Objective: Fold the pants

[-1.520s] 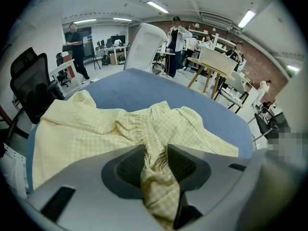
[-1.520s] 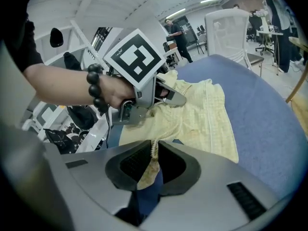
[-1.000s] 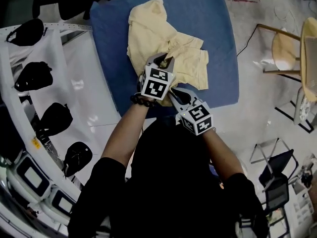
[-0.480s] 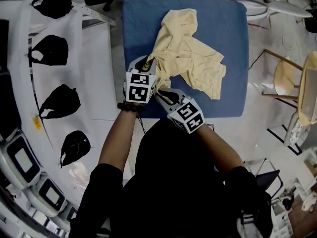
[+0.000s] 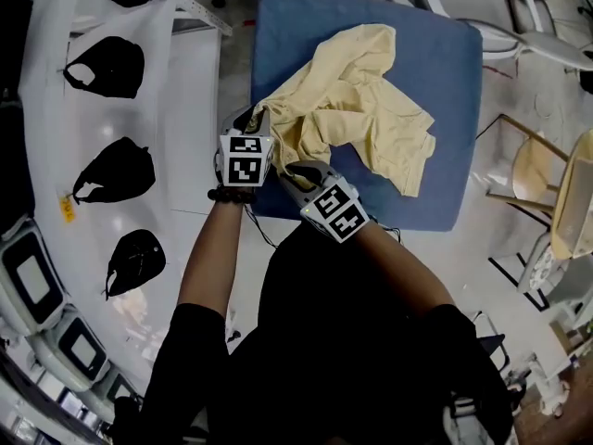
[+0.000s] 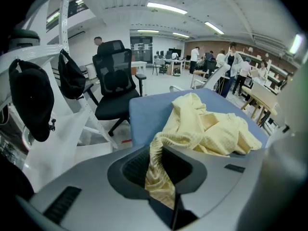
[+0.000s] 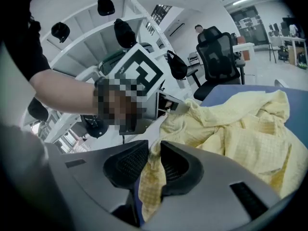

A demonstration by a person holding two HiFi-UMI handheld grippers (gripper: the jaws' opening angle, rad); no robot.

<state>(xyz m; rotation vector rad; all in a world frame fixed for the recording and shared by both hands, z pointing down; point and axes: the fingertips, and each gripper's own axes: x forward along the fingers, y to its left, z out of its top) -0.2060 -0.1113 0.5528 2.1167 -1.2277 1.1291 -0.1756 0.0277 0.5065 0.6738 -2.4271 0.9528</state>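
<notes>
The pale yellow pants (image 5: pixel 371 109) lie crumpled on the blue table pad (image 5: pixel 445 72). One edge of them is drawn out toward the pad's near left corner. There my left gripper (image 5: pixel 258 117) is shut on the ribbed waistband, and in the left gripper view (image 6: pixel 156 150) the cloth (image 6: pixel 211 129) hangs pinched between the pads. My right gripper (image 5: pixel 295 170) sits just beside it, nearer to me. Its jaws (image 7: pixel 155 150) have just been opening a little, but a fold of the yellow cloth (image 7: pixel 250 129) is still squeezed between the pads.
A white rack (image 5: pixel 185 109) carrying several black bags (image 5: pixel 113 174) runs along the left of the pad. A wooden chair (image 5: pixel 537 170) stands to the right. A black office chair (image 6: pixel 113 78) is beyond the pad's far side, with people further back in the room.
Both grippers have moved from over the middle of the pants to the pad's near left corner, dragging the held edge along. The pants have stretched out toward that corner.
</notes>
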